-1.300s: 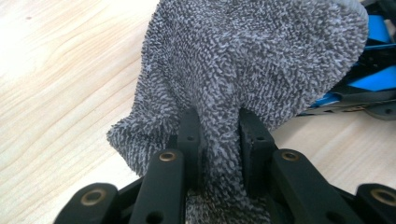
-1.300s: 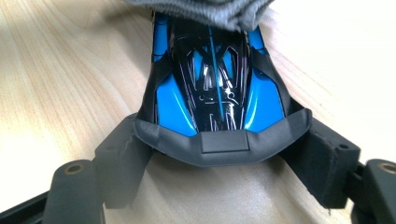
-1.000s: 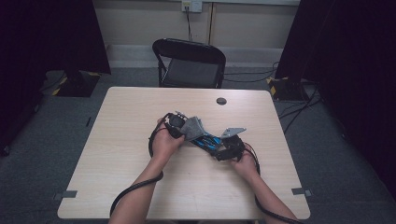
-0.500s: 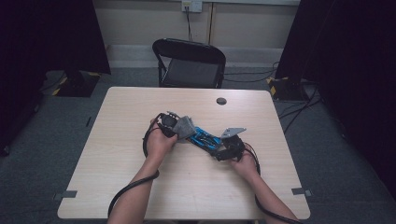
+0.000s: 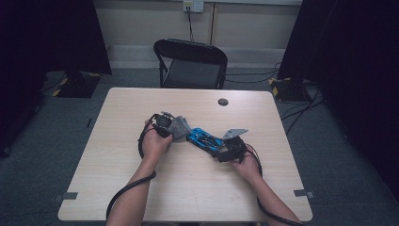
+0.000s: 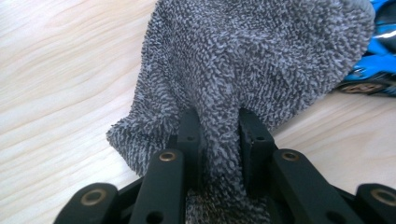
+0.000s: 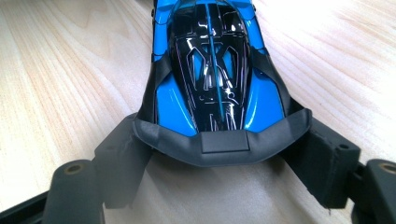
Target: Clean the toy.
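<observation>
Since the earlier frame: left tongs [image 5: 175, 126] and cloth [image 5: 179, 127] shifted leftward across the desk, away from the centre; right tongs [image 5: 225, 149] and car [image 5: 205, 139] unchanged in place.

Desk [image 5: 141, 188]: pale wood grain, square, carrying all of the work near its middle. Black folding chair [image 5: 190, 63] behind the far edge, well apart. Small dark round disc [image 5: 223, 101] on the desk near the far edge, apart from the hands.

Cloth [image 6: 252, 60]: grey terry, bunched, lying on the desk and draped against the front end of the car. Pinched between the left tongs [image 6: 218, 135], jaws narrow and clamped on a fold of the pile.

Car [image 7: 210, 70]: blue toy with glossy black canopy and dark grey rear wing, resting on the desk between the two hands, nose toward the cloth. Rear end seated between the right tongs [image 7: 224, 163], jaws spread wide and pressing the flanks just below the wing.

Left hand [image 5: 154, 141] and right hand [image 5: 244, 162] wrapped round the tool bodies, black cables trailing toward the near edge.
</observation>
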Demonstrator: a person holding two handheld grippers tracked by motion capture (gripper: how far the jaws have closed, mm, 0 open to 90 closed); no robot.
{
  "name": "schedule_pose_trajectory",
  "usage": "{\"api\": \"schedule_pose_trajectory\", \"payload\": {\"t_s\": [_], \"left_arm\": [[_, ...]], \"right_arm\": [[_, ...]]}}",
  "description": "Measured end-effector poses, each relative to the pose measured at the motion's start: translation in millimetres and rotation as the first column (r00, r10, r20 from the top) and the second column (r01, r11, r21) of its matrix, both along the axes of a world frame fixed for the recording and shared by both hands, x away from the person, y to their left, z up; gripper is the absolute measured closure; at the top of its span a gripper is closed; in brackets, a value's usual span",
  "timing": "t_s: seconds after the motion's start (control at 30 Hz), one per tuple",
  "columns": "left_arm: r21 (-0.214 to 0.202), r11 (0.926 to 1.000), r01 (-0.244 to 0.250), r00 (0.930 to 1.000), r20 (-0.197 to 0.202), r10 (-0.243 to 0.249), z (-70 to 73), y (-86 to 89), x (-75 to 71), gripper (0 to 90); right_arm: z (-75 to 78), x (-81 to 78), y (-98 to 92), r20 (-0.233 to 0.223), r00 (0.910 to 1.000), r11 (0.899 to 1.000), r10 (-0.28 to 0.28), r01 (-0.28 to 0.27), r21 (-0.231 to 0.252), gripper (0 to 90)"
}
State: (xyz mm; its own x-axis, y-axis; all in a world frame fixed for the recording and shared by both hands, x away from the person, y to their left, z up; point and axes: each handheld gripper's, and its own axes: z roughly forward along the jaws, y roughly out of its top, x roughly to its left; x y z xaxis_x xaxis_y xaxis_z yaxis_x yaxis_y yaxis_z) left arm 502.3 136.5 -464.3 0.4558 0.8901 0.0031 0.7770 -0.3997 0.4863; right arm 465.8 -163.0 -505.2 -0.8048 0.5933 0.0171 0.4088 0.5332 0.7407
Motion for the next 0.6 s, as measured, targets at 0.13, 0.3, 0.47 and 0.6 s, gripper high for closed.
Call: {"api": "schedule_pose_trajectory", "payload": {"t_s": [0.13, 0.3, 0.47, 0.6], "left_arm": [[0.005, 1.0, -0.007, 1.0, 0.002, 0.007, 0.0, 9.5, -4.9, 73.7], [-0.023, 0.9997, 0.0, 1.0, 0.008, 0.0, 0.2, 18.3, -12.6, 73.5], [-0.005, 0.9999, 0.009, 0.9998, 0.016, -0.009, 0.7, 22.7, -19.6, 73.5], [-0.018, 0.9997, 0.013, 0.9999, 0.01, -0.013, 1.5, 27.7, -24.6, 73.6]], "right_arm": [[0.0, -0.3, -0.2, -0.001, 1.0, 1.0, -0.001, 0.001, 0.0, 25.0], [0.0, -0.2, -0.2, -0.002, 1.0, 1.0, -0.002, 0.002, 0.0, 24.8], [0.0, -0.5, -0.2, -0.001, 1.0, 1.0, -0.004, 0.004, 0.0, 24.7], [0.0, -1.0, -0.2, -0.001, 1.0, 1.0, -0.009, 0.009, -0.002, 24.2]]}}
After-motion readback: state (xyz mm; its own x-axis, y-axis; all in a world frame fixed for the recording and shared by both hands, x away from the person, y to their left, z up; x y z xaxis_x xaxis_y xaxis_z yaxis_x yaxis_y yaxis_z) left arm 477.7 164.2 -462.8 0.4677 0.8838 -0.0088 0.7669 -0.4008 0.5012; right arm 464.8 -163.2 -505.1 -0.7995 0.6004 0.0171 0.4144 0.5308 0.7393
